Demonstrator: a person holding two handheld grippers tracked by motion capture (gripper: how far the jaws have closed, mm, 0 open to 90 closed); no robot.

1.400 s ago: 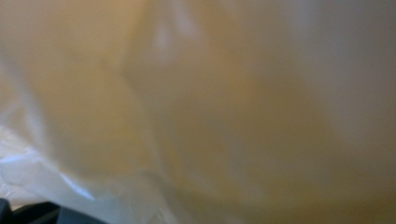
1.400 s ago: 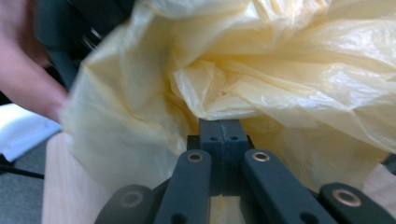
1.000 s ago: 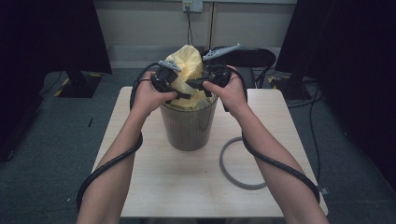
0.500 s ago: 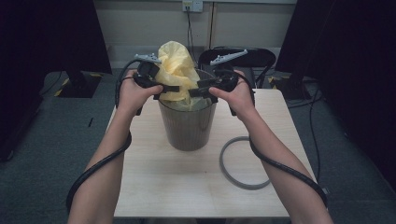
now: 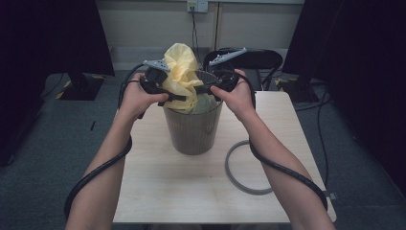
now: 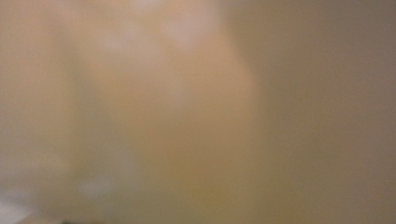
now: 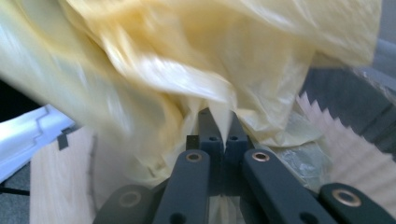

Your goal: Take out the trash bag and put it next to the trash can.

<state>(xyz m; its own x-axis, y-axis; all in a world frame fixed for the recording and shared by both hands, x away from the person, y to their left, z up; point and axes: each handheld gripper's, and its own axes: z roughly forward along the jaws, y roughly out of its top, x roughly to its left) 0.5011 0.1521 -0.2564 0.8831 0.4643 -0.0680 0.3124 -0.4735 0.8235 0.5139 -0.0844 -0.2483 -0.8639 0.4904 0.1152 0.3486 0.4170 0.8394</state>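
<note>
R gripper (image 7: 219, 122) was pinched on yellow bag (image 5: 181, 72); L gripper (image 5: 179, 97) probably gripped it too. Spread edges evenly over bin (image 5: 191, 129).

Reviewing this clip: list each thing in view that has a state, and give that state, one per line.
yellow bag: crumpled, bunched up above the bin's rim, partly inside.
mesh bin: upright on the table.
right gripper: jaws just closed, pinching the bag's film.
left gripper: against the bag, its jaws just opening slightly; grip unclear.
</note>
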